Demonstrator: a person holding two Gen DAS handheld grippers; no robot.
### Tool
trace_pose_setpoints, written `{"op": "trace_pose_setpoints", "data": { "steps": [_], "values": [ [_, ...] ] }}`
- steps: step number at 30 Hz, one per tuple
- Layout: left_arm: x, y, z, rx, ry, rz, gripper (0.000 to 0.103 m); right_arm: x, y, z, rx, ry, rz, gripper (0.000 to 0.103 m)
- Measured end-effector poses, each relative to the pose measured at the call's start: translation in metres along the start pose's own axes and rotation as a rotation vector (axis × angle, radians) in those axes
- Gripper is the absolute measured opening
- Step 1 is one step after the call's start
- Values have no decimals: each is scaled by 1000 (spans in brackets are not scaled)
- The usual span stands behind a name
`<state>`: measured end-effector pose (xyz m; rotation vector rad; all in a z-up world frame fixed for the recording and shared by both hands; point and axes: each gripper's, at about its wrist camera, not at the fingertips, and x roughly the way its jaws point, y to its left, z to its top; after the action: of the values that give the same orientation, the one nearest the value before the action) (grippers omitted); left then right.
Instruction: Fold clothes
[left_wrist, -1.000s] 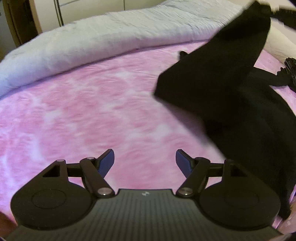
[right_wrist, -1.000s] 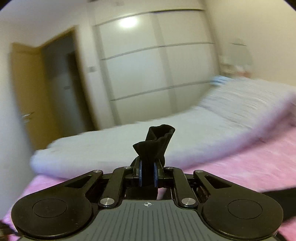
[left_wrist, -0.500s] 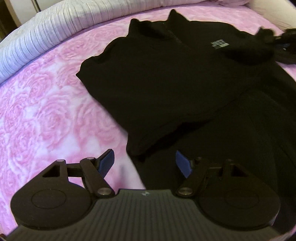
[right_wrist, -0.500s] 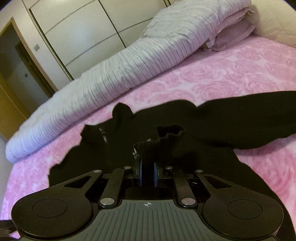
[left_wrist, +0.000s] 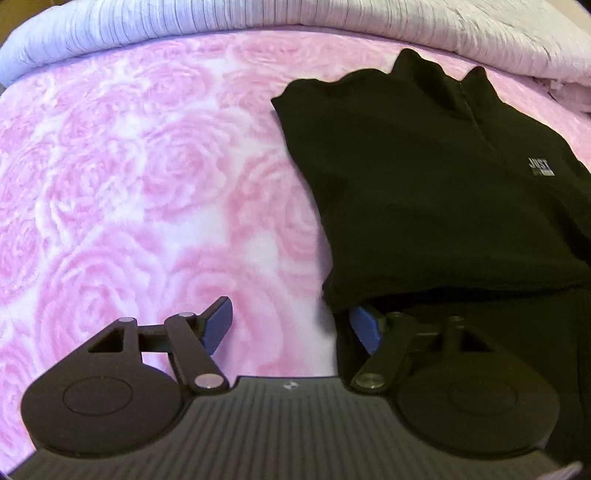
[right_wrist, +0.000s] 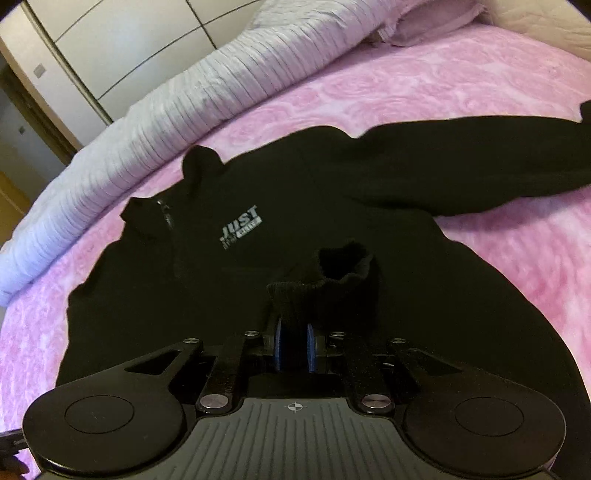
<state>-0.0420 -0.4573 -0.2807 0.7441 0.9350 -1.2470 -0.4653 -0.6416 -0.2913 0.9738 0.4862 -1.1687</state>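
Note:
A black sweatshirt (left_wrist: 424, 192) with a small grey logo lies on the pink rose-patterned bedspread (left_wrist: 129, 184), its collar toward the far side. My left gripper (left_wrist: 291, 325) is open at the sweatshirt's near left edge, its right finger under a fold of the cloth. In the right wrist view the sweatshirt (right_wrist: 258, 258) lies spread, one sleeve (right_wrist: 461, 166) stretched out to the right. My right gripper (right_wrist: 293, 350) is shut on the ribbed cuff (right_wrist: 325, 291) of the other sleeve, held over the sweatshirt's chest.
A rolled pale lilac duvet (right_wrist: 166, 122) runs along the far side of the bed (right_wrist: 443, 81). White wardrobe doors (right_wrist: 129, 40) and a doorway stand behind it. Pink bedspread lies bare to the sweatshirt's left.
The sweatshirt was swung through the air and has come down flat on the bed. My right gripper dropped low with the cuff in it. My left gripper moved to the garment's left edge.

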Motion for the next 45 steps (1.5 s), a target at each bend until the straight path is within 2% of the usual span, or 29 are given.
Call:
{"op": "trace_pose_setpoints", "data": {
  "steps": [2, 7, 8, 12, 14, 19, 23, 25, 27, 30, 35, 37, 40, 42, 43, 45],
  "values": [
    [-13, -1, -3, 58, -10, -19, 62, -2, -3, -1, 24, -1, -13, 12],
    [-44, -6, -10, 188, -42, -59, 62, -4, -16, -3, 146, 11, -53, 12],
    [-46, -7, -10, 200, -43, -63, 62, -4, -20, -4, 174, 14, -66, 14],
    [-48, -19, -6, 228, -49, -110, 63, -27, -28, -9, 243, -22, -144, 31],
    [-49, -30, -4, 253, -58, -133, 63, -42, -33, -9, 250, -35, -161, 32],
    [-50, -75, 14, 286, -105, -192, 64, -68, -55, 2, 250, -46, -154, 34],
    [-46, -126, 26, 327, -122, -226, 64, -75, -78, 24, 215, -61, -135, 37],
    [-45, -156, 31, 345, -133, -225, 64, -80, -100, 39, 202, -93, -133, 45],
    [-44, -186, 36, 362, -142, -222, 64, -82, -133, 54, 234, -131, -145, 59],
    [-39, -230, 37, 362, -116, -197, 64, -82, -191, 77, 319, -186, -175, 65],
    [-33, -303, 31, 410, -50, -186, 64, -83, -288, 114, 460, -279, -225, 66],
    [-36, -326, 29, 442, -50, -183, 64, -82, -326, 128, 519, -314, -245, 66],
    [-35, -345, 26, 450, -44, -169, 64, -71, -364, 133, 622, -319, -257, 66],
    [-31, -349, 24, 458, -29, -149, 64, -61, -374, 137, 613, -297, -234, 65],
    [-30, -348, 23, 468, -23, -133, 64, -57, -374, 138, 589, -293, -229, 61],
    [-27, -347, 20, 484, -12, -102, 64, -53, -370, 143, 544, -276, -232, 16]
  ]
}}
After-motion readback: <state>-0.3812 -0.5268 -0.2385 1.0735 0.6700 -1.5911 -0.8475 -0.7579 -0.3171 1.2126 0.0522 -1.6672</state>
